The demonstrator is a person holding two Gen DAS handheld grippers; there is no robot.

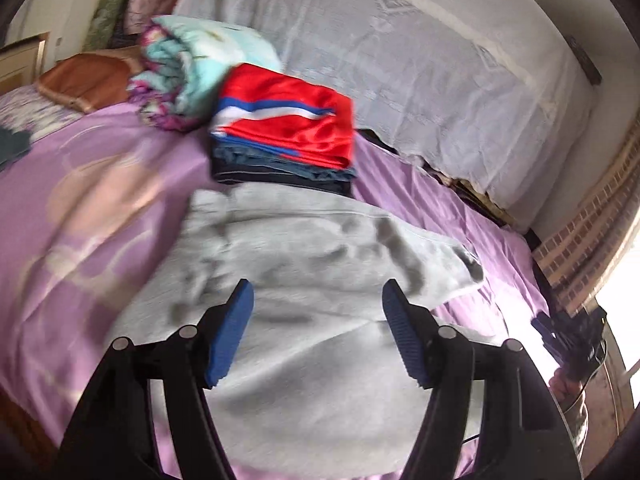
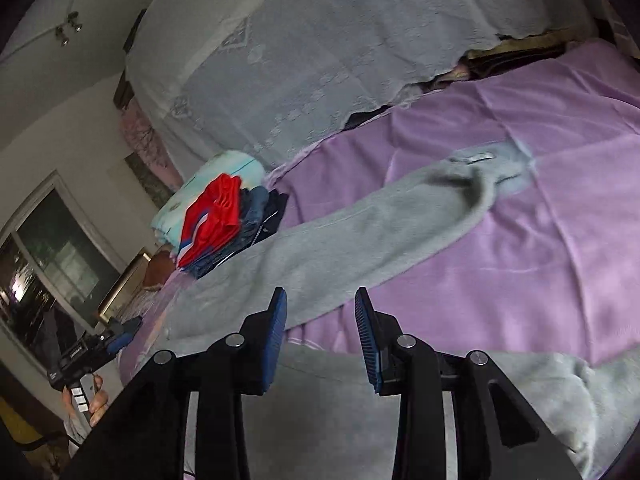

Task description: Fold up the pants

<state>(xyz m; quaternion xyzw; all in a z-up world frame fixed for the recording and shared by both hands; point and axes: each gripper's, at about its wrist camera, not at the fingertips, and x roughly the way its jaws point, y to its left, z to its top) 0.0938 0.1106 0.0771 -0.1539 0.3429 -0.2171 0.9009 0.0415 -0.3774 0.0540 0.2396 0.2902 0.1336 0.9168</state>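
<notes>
Grey pants [image 1: 320,320] lie spread and rumpled on a bed's purple sheet [image 1: 80,184], not yet folded as far as can be seen; one leg [image 2: 360,220] stretches away across the bed. Just beyond them sits a stack of folded clothes [image 1: 284,128], red on top, suggesting earlier garments are done. Left tongs [image 1: 318,334] hover over the pants, jaws wide, holding nothing. Right tongs [image 2: 320,340] hover above another part of the pants, moderately parted, also empty.
</notes>
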